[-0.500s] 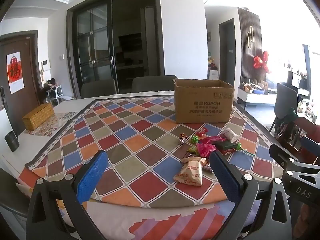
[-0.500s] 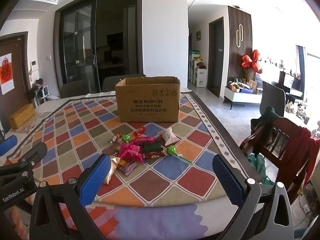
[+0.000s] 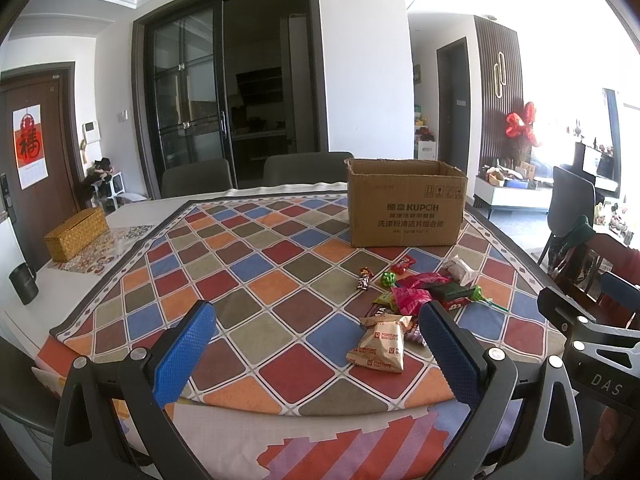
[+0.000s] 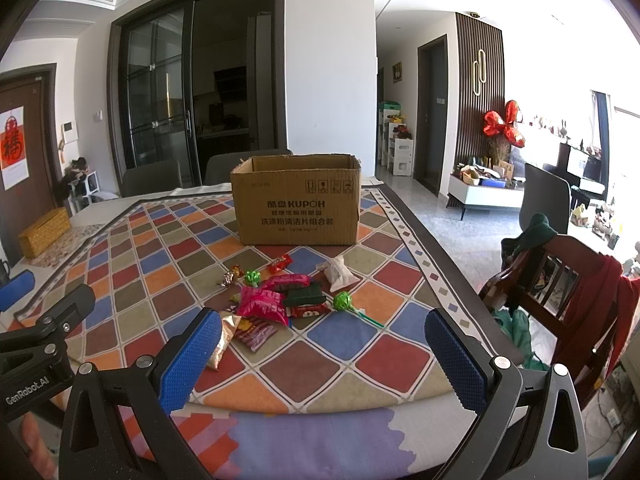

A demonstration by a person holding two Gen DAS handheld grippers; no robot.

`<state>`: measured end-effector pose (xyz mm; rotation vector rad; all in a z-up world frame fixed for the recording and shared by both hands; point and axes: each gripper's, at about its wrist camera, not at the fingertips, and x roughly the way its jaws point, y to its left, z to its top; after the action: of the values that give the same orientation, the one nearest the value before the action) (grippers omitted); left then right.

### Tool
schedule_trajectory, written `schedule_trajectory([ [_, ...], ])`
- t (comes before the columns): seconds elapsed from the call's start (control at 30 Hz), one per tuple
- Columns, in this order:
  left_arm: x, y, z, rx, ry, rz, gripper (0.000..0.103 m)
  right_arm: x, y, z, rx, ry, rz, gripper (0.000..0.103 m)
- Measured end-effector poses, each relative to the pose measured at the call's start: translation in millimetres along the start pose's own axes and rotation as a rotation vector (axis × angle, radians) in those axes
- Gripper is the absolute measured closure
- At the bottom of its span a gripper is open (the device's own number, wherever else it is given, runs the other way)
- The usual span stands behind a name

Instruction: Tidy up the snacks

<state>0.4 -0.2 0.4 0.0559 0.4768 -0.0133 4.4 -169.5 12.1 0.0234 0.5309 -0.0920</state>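
A: Grippers?
B: Left gripper (image 3: 316, 334) and right gripper (image 4: 322, 340) both wide open, empty, over the near table edge.
A: Snacks?
B: Snacks (image 4: 280, 300), a loose bright-wrapped pile on the checked cloth (image 4: 160, 276); open box (image 4: 296, 208) behind.

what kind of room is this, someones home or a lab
Most likely a home dining area that opens onto a living room: a dining table under a checked tablecloth, dining chairs behind it, and sliding glass doors to what looks like a kitchen.
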Motion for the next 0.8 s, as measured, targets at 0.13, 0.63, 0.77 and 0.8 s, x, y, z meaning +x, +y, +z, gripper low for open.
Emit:
schedule_trajectory([
  [0.13,0.0,-0.1,0.0,0.0,0.0,0.0,0.0,-0.2,-0.1,-0.3,0.0,-0.001,0.0,0.0],
  [0.63,-0.1,-0.1,-0.4,0.0,0.0,0.001,0.0,0.2,0.4,-0.6,0.0,-0.003,0.0,0.0],
  [0.77,-0.1,-0.5,-0.6,0.001,0.003,-0.002,0.0,0.7,0.7,-0.6,0.0,-0.003,0.0,0.0],
  [0.8,-0.2,-0.7,-0.8,0.002,0.004,-0.011,0.0,0.8,0.8,-0.5,0.0,-0.003,0.0,0.0],
])
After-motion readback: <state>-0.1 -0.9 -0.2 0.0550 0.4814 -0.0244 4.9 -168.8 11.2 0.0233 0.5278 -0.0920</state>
